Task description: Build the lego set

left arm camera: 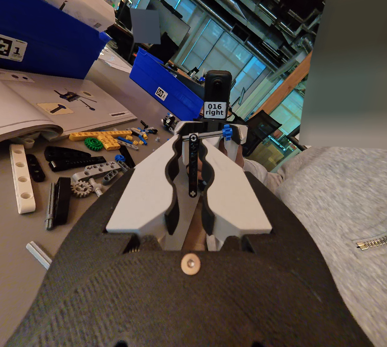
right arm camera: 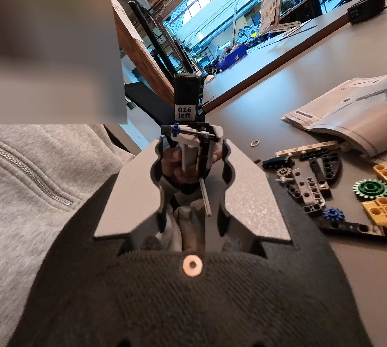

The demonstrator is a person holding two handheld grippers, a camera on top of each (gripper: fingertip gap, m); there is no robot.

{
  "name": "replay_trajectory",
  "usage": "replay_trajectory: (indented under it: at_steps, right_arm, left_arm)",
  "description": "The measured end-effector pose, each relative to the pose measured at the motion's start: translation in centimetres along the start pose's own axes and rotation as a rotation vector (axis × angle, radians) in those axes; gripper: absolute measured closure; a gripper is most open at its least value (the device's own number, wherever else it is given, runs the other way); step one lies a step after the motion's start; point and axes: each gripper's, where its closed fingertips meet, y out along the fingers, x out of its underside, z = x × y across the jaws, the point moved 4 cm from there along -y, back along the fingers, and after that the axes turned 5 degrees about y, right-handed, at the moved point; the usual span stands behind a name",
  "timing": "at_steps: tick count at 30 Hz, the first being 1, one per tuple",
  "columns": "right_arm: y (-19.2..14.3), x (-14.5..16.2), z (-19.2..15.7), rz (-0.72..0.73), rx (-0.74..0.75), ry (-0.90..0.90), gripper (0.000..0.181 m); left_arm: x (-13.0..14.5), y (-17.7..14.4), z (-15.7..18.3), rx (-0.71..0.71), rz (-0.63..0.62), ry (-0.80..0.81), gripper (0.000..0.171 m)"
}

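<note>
Grippers face each other above the table [left arm camera: 109,242], each wrist view showing the other unit at frame centre. Left wrist view: left hand-held gripper [left arm camera: 191,161] has its wavy fingers closed in on a black lego beam [left arm camera: 193,166], standing upright between them, pinched. A grey axle [left arm camera: 206,134] crosses the beam's top hole and carries a small blue gear [left arm camera: 226,131] at its right end, right in front of the right hand-held gripper [left arm camera: 210,138]. Right wrist view: right hand-held gripper [right arm camera: 191,146] has its jaws spread apart, nothing between the pads; beam, axle [right arm camera: 188,130] and blue gear [right arm camera: 175,129] appear farther off at the left unit [right arm camera: 189,138], gear now on the left end. Only this view shows a thin grey rod [right arm camera: 205,196] hanging in the gap, and a hand [right arm camera: 178,167] gripping the far handle. Only the left view shows the open instruction booklet [left arm camera: 62,102] at mid left, two blue bins [left arm camera: 52,43] in the upper left, and loose parts: yellow beam [left arm camera: 100,135], green gear [left arm camera: 93,144], white beam [left arm camera: 22,177]. Right view has the green gear [right arm camera: 369,188] at the right edge and booklet [right arm camera: 345,115] upper right. Grey zipped sweatshirt [left arm camera: 335,211] fills the right side of the left view, left side of the right view.
</note>
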Motion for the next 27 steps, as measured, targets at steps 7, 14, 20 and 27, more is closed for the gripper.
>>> replay_trajectory:
  at_steps: [7,14,20,27]
  right_arm:
    - [0.01,0.24,-0.07,-0.013,-0.015,0.027,0.13]
    - [-0.22,0.1,-0.05,-0.004,-0.023,0.041,0.14]
    - [-0.19,0.19,0.03,-0.01,-0.012,0.035,0.144]
    - [-0.22,0.12,-0.06,-0.008,-0.013,0.032,0.141]
  left_arm:
    - [0.16,0.09,0.01,0.011,-0.01,-0.009,0.158]
    - [0.27,0.16,0.07,0.016,-0.018,-0.007,0.158]
    - [0.28,0.16,0.14,0.02,-0.019,-0.006,0.158]
    - [0.35,0.18,0.15,0.02,-0.023,-0.004,0.158]
